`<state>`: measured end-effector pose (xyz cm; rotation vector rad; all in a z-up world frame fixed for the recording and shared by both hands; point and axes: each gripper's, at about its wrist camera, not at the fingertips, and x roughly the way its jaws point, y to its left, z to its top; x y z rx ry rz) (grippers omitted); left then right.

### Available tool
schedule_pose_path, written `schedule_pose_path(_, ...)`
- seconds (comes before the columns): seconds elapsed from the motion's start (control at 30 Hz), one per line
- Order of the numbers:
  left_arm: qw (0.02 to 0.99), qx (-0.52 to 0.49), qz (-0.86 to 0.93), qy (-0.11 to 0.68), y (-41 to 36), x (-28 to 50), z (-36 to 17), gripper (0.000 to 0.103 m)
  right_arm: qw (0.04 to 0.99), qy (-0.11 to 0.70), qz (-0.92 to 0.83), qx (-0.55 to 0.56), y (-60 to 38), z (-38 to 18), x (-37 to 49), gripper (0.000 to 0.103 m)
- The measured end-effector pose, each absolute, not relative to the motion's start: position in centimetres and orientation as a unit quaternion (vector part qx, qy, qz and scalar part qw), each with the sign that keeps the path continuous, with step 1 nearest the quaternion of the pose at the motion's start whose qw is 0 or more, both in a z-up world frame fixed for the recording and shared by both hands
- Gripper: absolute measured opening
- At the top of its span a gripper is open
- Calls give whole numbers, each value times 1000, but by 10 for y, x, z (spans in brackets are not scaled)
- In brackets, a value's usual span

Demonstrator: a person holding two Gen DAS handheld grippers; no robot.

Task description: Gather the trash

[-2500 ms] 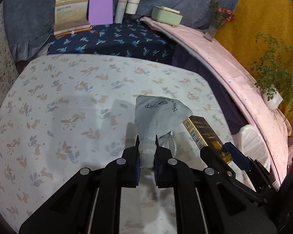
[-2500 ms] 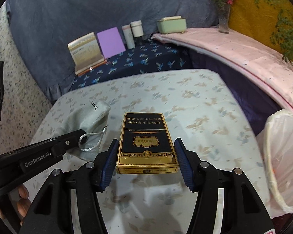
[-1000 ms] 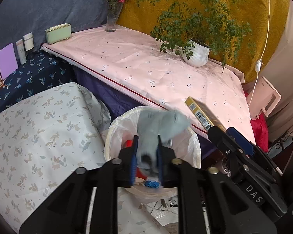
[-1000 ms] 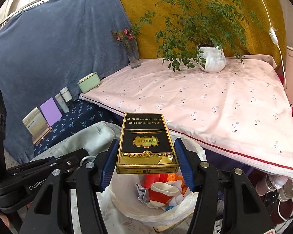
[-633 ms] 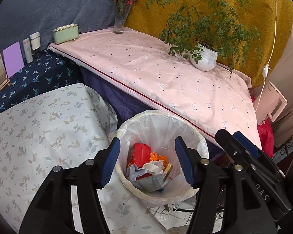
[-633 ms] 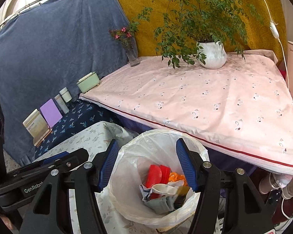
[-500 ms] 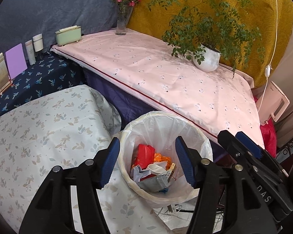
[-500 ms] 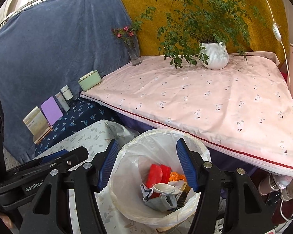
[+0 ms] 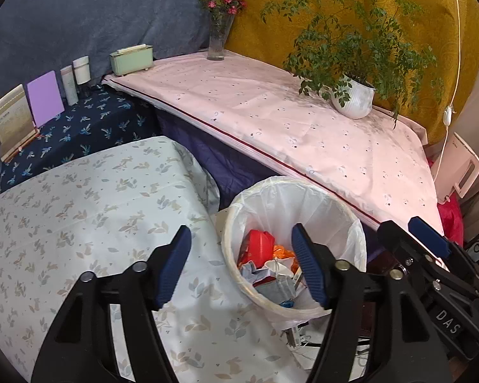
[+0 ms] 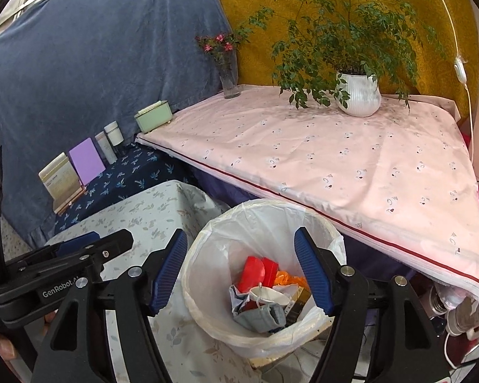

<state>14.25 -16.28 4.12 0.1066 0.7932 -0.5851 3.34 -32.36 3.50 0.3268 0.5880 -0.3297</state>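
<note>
Both the left gripper [image 9: 241,266] and right gripper [image 10: 241,269] hang wide apart and empty above the lined trash bin [image 10: 204,249] at lower centre, where the grey pouch [image 10: 265,314] and gold box [image 10: 298,301] lie among the rubbish. A careless withdrawal could snag the thin liner and tip the bin.

Pink-clothed table [image 10: 351,166] bears potted plant [image 10: 359,95], flower vase [image 10: 229,83], green box [image 10: 153,116].
</note>
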Motion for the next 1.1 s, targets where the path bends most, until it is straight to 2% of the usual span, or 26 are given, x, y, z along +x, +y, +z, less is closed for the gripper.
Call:
schedule_pose_path(0.47, 885, 76, -257, 380, -144, 121, 26, 71, 923, 319, -184, 115, -302, 25, 10, 84)
schedule_pose_path(0.53, 887, 79, -252, 380, -142, 118, 23, 78, 921, 324, -184, 112, -301, 23, 7, 84)
schedule_pose_path(0.73, 891, 87, -231, 381, -138, 110, 17, 89, 911, 350, -185, 114, -299, 14, 0, 86)
schedule_pose_path(0.8, 892, 90, -225, 382, -136, 107, 15, 91, 908, 356, -185, 119, -299, 10, -3, 93)
schedule_pose_path(0.87, 892, 92, -220, 384, -135, 104, 12, 92, 907, 359, -186, 119, -298, 7, -7, 96)
schedule_pose_path(1.1, 889, 87, -211, 398, -131, 98, 3, 93, 906, 367, -181, 107, -294, 2, -13, 96)
